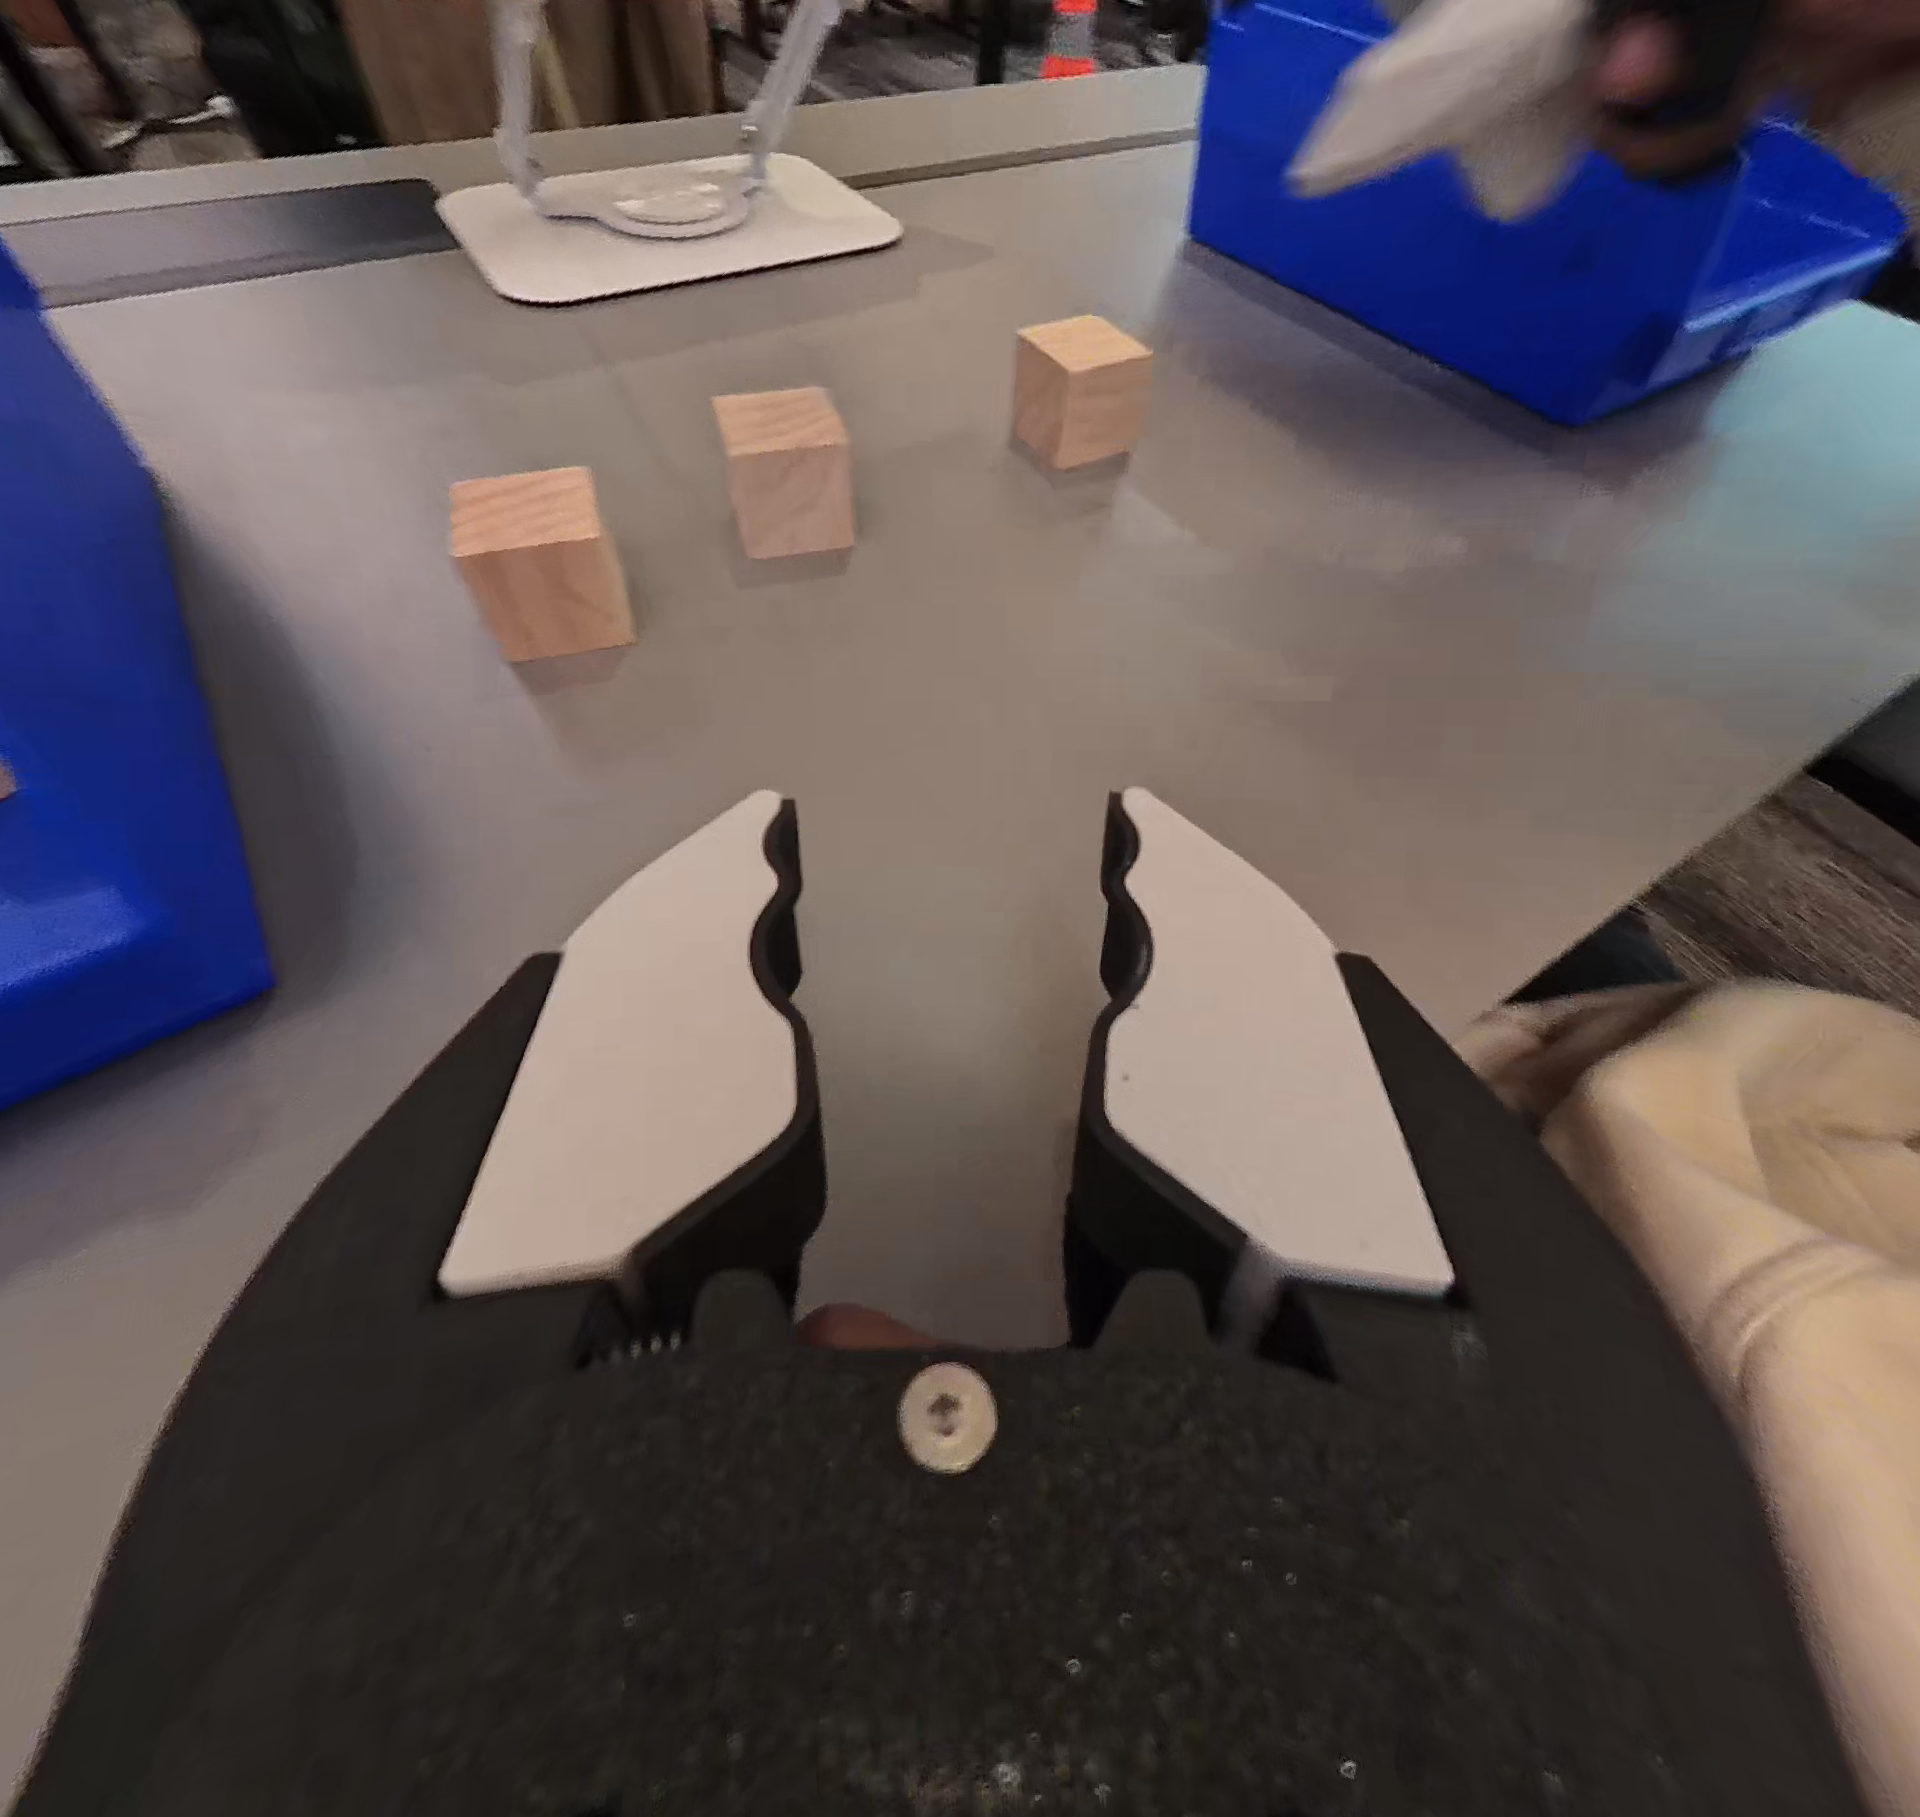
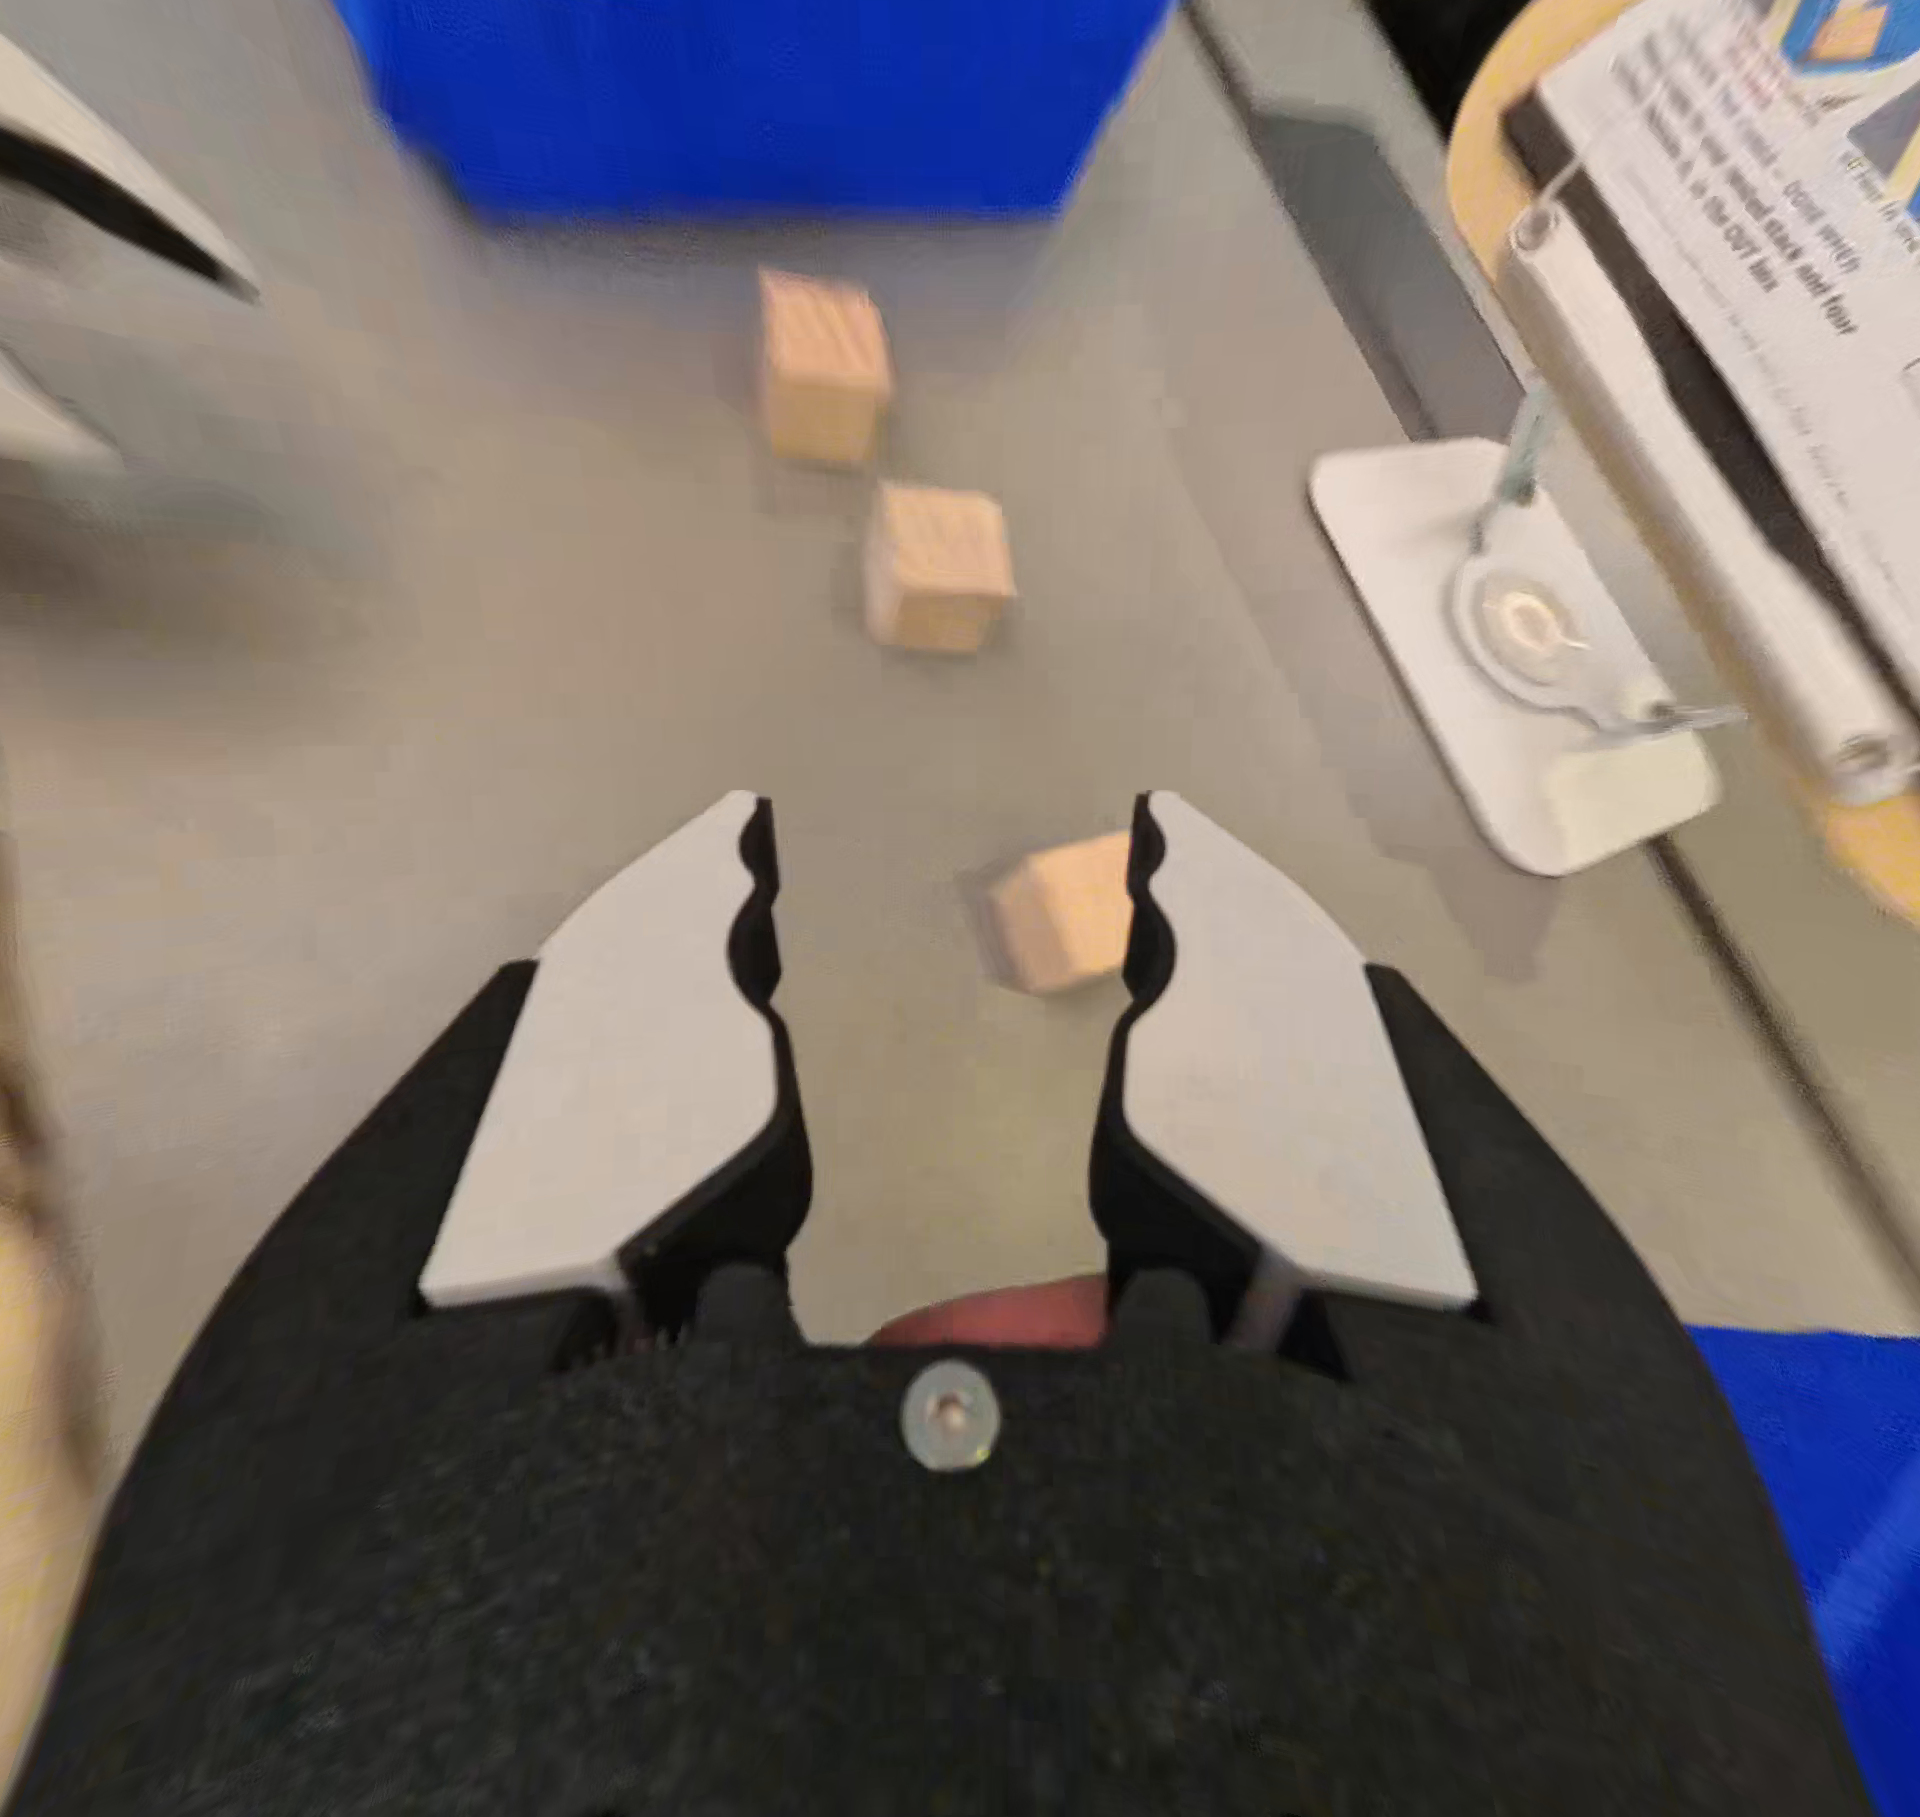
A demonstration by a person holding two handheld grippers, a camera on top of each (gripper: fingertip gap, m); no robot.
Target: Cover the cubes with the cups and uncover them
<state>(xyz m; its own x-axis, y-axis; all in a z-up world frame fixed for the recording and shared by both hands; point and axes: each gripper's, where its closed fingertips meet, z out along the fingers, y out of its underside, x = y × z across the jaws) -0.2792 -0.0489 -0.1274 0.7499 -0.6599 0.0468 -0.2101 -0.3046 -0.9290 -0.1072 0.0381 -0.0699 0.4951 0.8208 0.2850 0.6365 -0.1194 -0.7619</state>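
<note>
Three bare wooden cubes stand in a row on the grey table: a left cube (image 1: pixel 540 562), a middle cube (image 1: pixel 787 472) and a right cube (image 1: pixel 1081 391). No cup is in view. My left gripper (image 1: pixel 951 806) is open and empty, above the table in front of the cubes. My right gripper (image 2: pixel 954 806) is open and empty, above the table. In the right wrist view the nearest cube (image 2: pixel 1062 910) lies below, by the right finger (image 2: pixel 1247 1019), with two more cubes (image 2: pixel 938 567) (image 2: pixel 823 367) beyond. The right gripper also shows blurred in the left wrist view (image 1: pixel 1455 105).
A blue bin (image 1: pixel 1538 281) stands at the right and another blue bin (image 1: pixel 94 728) at the left, also in the right wrist view (image 2: pixel 748 53). A white stand base (image 1: pixel 670 229) holding a board with a printed sheet (image 2: pixel 1714 209) sits behind the cubes. The table edge (image 1: pixel 1662 853) runs at the right.
</note>
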